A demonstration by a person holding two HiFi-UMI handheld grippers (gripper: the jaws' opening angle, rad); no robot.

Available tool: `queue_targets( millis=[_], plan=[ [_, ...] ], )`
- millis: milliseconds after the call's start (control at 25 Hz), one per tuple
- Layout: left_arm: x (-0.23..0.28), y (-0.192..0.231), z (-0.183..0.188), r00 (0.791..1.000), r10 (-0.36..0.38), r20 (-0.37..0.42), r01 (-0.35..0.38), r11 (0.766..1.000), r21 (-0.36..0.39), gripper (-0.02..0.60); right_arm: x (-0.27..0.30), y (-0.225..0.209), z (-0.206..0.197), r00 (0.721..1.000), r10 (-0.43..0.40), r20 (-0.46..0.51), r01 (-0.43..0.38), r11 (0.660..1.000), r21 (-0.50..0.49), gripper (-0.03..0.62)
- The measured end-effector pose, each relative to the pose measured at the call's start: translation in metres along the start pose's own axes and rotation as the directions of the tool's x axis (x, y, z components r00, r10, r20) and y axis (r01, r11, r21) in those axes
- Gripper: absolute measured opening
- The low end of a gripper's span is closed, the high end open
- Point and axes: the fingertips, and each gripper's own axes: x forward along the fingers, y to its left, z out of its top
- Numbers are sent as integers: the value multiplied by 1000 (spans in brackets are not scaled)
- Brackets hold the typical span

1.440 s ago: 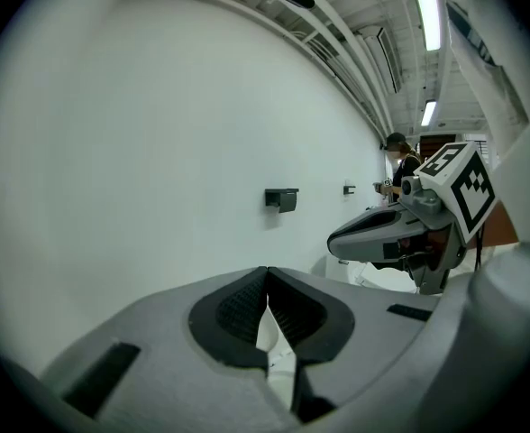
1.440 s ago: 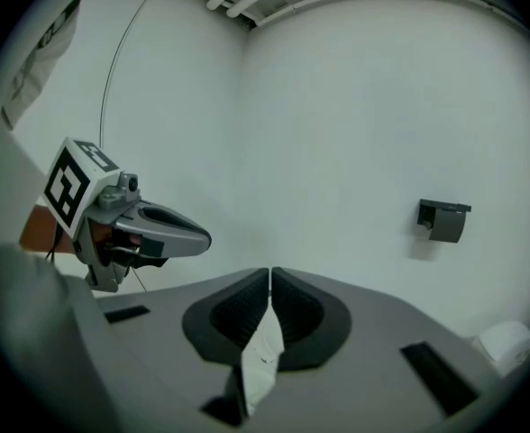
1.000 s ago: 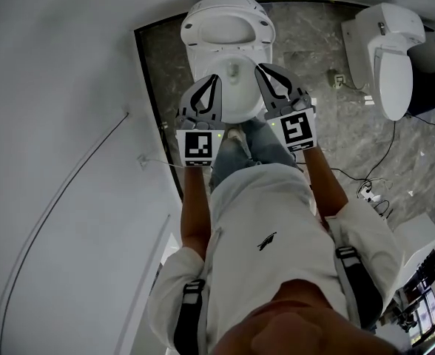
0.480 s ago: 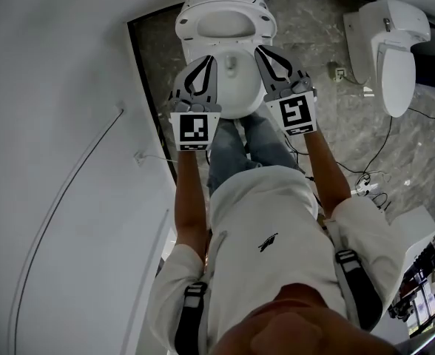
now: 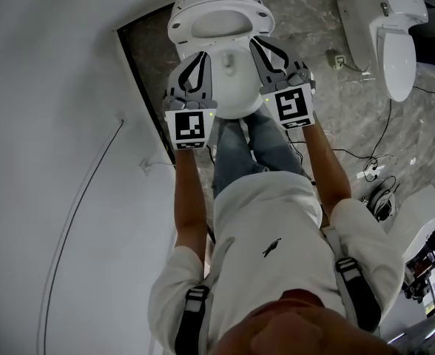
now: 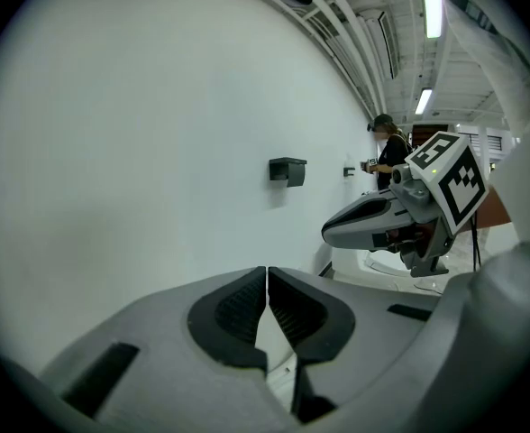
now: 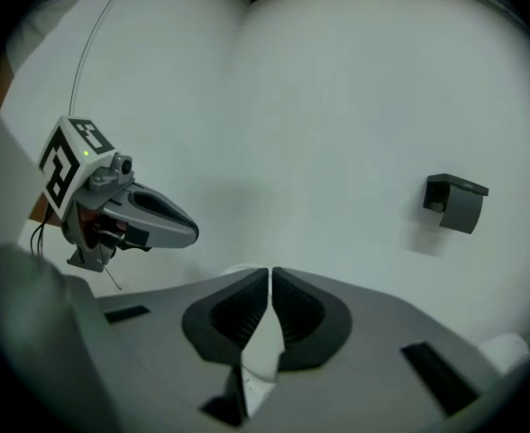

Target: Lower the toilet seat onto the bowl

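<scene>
A white toilet stands at the top of the head view. Its seat [image 5: 256, 22] is raised behind the open bowl [image 5: 232, 95]. My left gripper [image 5: 200, 56] hovers over the bowl's left rim and my right gripper [image 5: 256, 44] over its right rim, both pointing toward the raised seat. Neither touches the seat. In the left gripper view the jaws [image 6: 267, 273] are shut with nothing between them, and the right gripper [image 6: 400, 219] shows beside them. In the right gripper view the jaws [image 7: 270, 273] are shut and empty too, with the left gripper [image 7: 130, 215] at the left.
A white wall [image 5: 55, 124] runs close along the left of the toilet. A second toilet [image 5: 395, 35] stands at the right, with cables [image 5: 373, 176] on the stone floor. A dark box [image 7: 456, 201] hangs on the wall ahead. A person [image 6: 391, 152] stands far off.
Both grippers have moved forward along the bowl's sides toward the raised seat and sunk a little. Both stayed shut.
</scene>
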Motion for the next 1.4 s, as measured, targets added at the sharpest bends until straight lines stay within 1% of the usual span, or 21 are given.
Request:
queue_targets(
  millis=[320, 720, 920, 1120, 1240, 1400],
  plan=[
    [20, 15, -12, 1000, -18, -7, 18, 1000, 12, 31, 19, -4, -13, 999, -34, -36, 34, 999, -8, 34],
    [44, 32, -25, 999, -31, -25, 32, 999, 22, 31, 44, -10, -27, 997, -44, -70, 43, 999, -12, 34],
    [53, 41, -30, 999, -28, -36, 28, 999, 25, 32, 52, -15, -35, 992, -58, -112, 55, 998, -28, 35],
    [65, 45, -34, 998, -46, -47, 48, 998, 30, 32, 62, -17, -39, 992, -58, -113, 56, 998, -22, 35],
    [72, 47, -38, 997, -54, -55, 56, 998, 35, 32, 67, -21, -44, 988, -67, -137, 64, 998, -28, 35],
    [81, 48, -42, 995, -69, -68, 72, 996, 43, 34, 74, -24, -48, 987, -67, -145, 62, 997, -34, 35]
  ],
)
